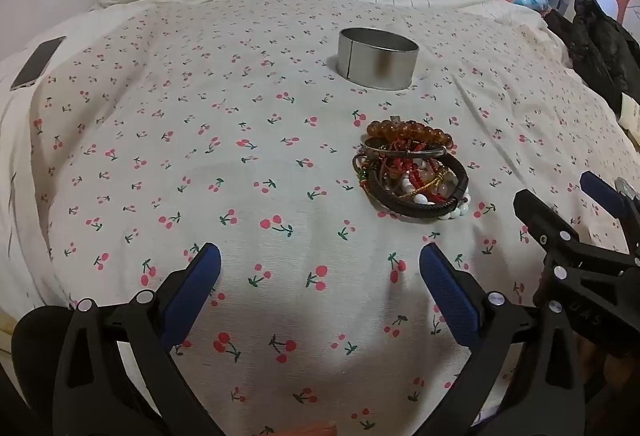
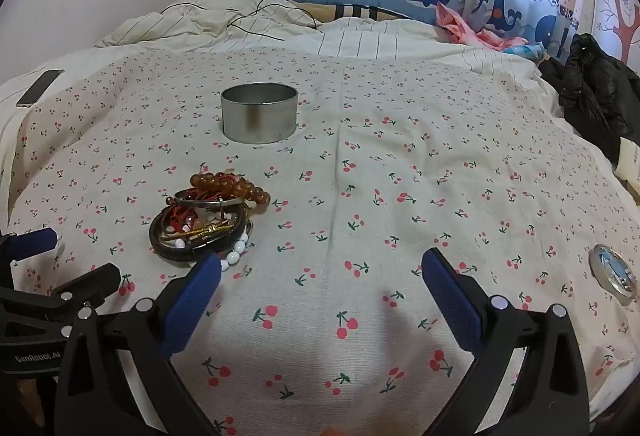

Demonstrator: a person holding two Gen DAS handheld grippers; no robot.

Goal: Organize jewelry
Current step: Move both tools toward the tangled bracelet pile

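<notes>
**A:** How did the two grippers stand over the bed?

**B:** The left gripper (image 1: 320, 278) was spread as wide as it goes, blue pads far apart, with only the cherry-print sheet (image 1: 240, 164) between them. It gripped nothing. The right gripper (image 2: 321, 282) was the same: fully spread, nothing between its pads but cloth.

**A:** And the jewelry?

**B:** A tangled pile of bracelets (image 1: 412, 172) lay on the sheet, ahead of the left gripper and a little to its right, well clear of both fingers. From the right wrist the same pile sat ahead and to the left, with the white beads (image 2: 234, 254) at its near edge just beside the tip of the left-hand finger (image 2: 200, 288); I couldn't tell whether they touched. Amber beads (image 1: 408, 130) lay at the far edge, and a black braided band (image 1: 420, 204) ringed the near part.

**A:** Where was the container?

**B:** A round metal tin (image 1: 378, 58), open-topped and upright, stood beyond the pile, farther from both grippers and apart from the bracelets.

**A:** Anything else near?

**B:** A round metal lid (image 2: 614, 274) lay flat, far to the right of the right gripper. A phone (image 1: 38, 62) rested far off to the left, and dark clothing (image 2: 596, 92) was heaped far to the right.
</notes>
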